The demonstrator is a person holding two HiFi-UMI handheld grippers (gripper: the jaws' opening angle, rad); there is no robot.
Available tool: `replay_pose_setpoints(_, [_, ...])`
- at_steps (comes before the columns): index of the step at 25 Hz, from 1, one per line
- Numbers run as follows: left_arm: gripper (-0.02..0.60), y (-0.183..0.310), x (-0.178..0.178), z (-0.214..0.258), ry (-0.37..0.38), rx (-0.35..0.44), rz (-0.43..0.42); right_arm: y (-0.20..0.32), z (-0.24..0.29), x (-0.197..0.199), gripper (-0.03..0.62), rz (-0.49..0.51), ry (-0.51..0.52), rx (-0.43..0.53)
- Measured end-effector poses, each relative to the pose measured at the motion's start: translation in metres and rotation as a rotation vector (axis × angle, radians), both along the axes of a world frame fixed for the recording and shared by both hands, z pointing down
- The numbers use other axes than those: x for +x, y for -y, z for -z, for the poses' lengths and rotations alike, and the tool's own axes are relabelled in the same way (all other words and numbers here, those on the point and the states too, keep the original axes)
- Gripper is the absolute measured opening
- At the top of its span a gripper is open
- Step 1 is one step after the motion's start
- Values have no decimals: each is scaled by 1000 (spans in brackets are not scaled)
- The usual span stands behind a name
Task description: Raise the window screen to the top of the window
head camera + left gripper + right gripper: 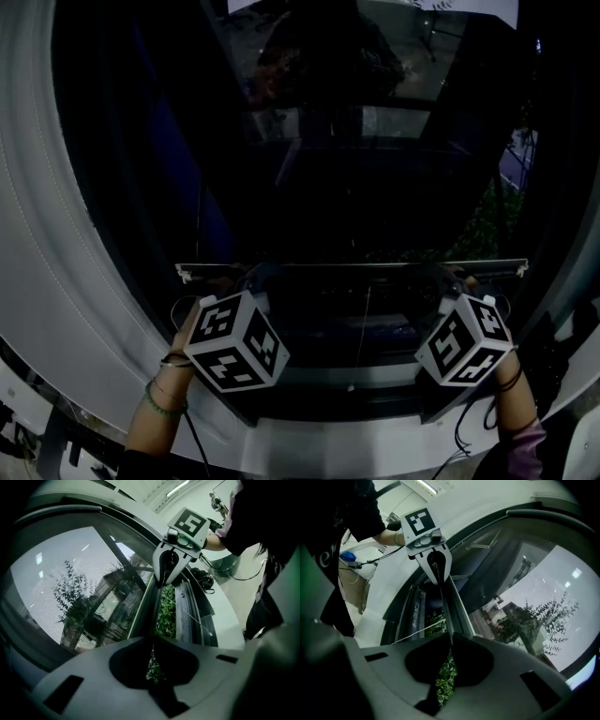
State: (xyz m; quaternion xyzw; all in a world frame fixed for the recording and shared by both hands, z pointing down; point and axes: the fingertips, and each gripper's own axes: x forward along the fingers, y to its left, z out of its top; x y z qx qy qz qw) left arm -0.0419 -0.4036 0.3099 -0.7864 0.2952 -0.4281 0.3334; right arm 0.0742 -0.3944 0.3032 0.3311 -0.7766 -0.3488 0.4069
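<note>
Overhead; gripper views opposed (sharing rail (145,611))

Window frame (56,281), its top past the head view's upper edge

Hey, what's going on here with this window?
A person is working a window screen with two hand-held tools. The left tool and right tool are each shut on the screen's bottom bar, one near each end. The bar sits low in the window, with an open gap above the sill, so most of the lift remains.
</note>
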Motion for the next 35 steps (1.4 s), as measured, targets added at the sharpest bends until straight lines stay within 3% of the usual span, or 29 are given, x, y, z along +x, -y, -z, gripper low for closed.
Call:
replay_pose_setpoints(8, [31,7,-5,86,-71,95,-12,6,86,-3,26,14,20,128])
replay_pose_setpoints(19, [32,17,-7,194,-71,223,-10,14,192,-5,28,9,40,295])
replay_pose_setpoints(22, [34,18,-6,216,-81,226,-12,14,214,-4,28,5,31,312])
replay_pose_setpoints(26, [34,16,-7,241,-67,235,-10,13,240,-5,28,20,26,336])
replay_pose_setpoints(31, [34,19,-7,286,-28,322,24,17,282,-6,28,2,-7,394])
replay_pose_setpoints(35, [34,17,-2,308,-12,327,43,15,303,-3,28,7,-8,378])
